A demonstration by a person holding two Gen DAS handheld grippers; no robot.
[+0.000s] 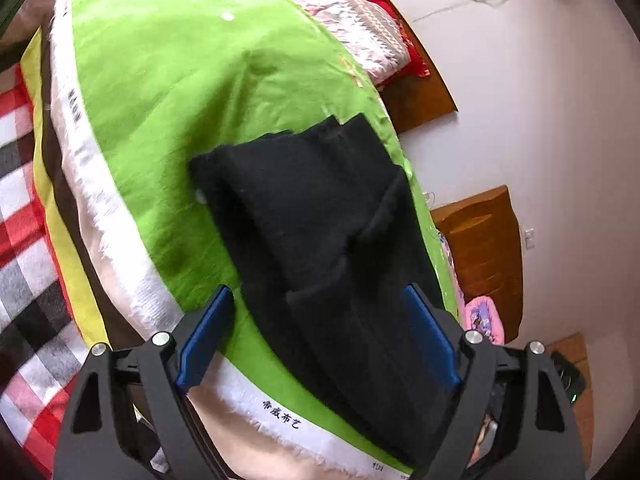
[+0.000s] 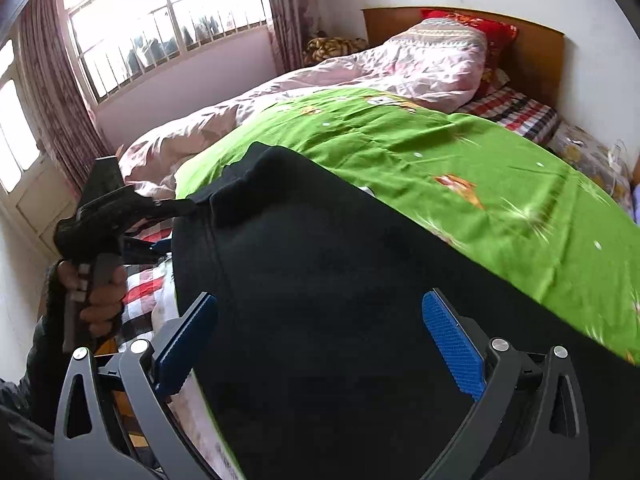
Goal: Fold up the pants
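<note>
Your left tool (image 1: pixel 318 336) hangs with its blue pads (image 1: pixel 206 338) spread wide and nothing between them; the black pants (image 1: pixel 320 220) lie directly under that gap and run away from it toward 12 o'clock, a little to 1. Your right tool (image 2: pixel 320 340) is just as wide, also gripping nothing, and in its view the pants (image 2: pixel 340 300) fill the whole near field, passing below the gap and stretching out toward 11 o'clock.

So the long axis of the pants runs roughly along the pointing line of both tools, not across it. Seen from the left wrist, the cloth already lies in a doubled stack, one edge stepping over the other at mid-length, with the far end close to the 1 o'clock edge of the green cloth (image 1: pixel 160 100) on the bed (image 2: pixel 400 60).

From the right wrist, the left tool (image 2: pixel 158 226) sits at 10 o'clock beside the far corner of the pants, so I judge the left nearer that end, the right nearer this one
</note>
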